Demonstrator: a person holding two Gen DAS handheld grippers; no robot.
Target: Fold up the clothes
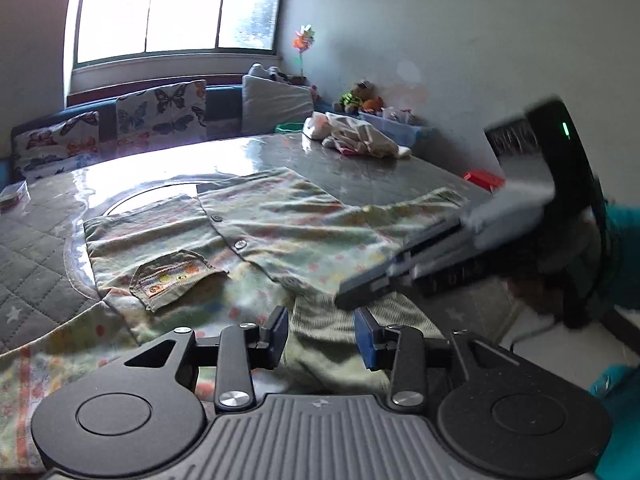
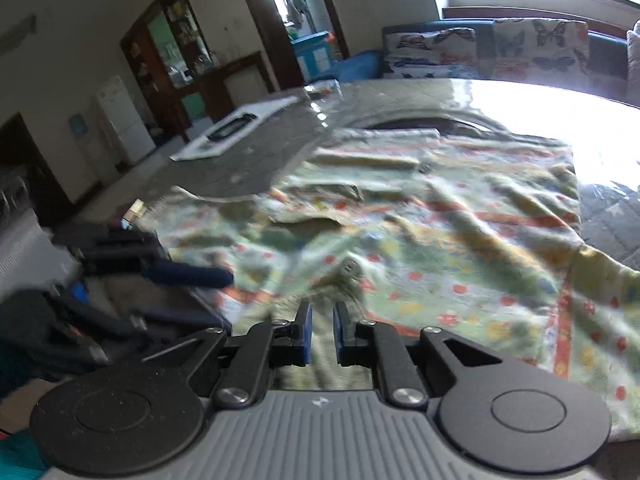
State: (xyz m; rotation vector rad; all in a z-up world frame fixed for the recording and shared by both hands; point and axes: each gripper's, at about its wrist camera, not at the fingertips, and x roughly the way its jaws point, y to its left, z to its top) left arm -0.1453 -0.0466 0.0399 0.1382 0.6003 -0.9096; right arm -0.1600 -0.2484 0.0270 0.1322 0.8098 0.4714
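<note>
Crowding the shirt (image 1: 256, 236); crumpled clothes (image 1: 356, 134) perhaps, well apart.

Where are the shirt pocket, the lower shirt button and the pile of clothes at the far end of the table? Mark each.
shirt pocket (image 1: 172, 280), left wrist view, middle of its embroidered front.
lower shirt button (image 1: 240, 245), left wrist view, button face.
pile of clothes (image 1: 356, 134), left wrist view, middle of the heap.

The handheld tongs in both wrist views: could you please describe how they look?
Both match: the left tongs and right tongs have blue pads on black linkage arms with silver pivot screws, two round black discs and a ribbed grey centre plate bearing a small logo. A teal sleeve shows behind the right tongs' body, which carries a green light.
</note>
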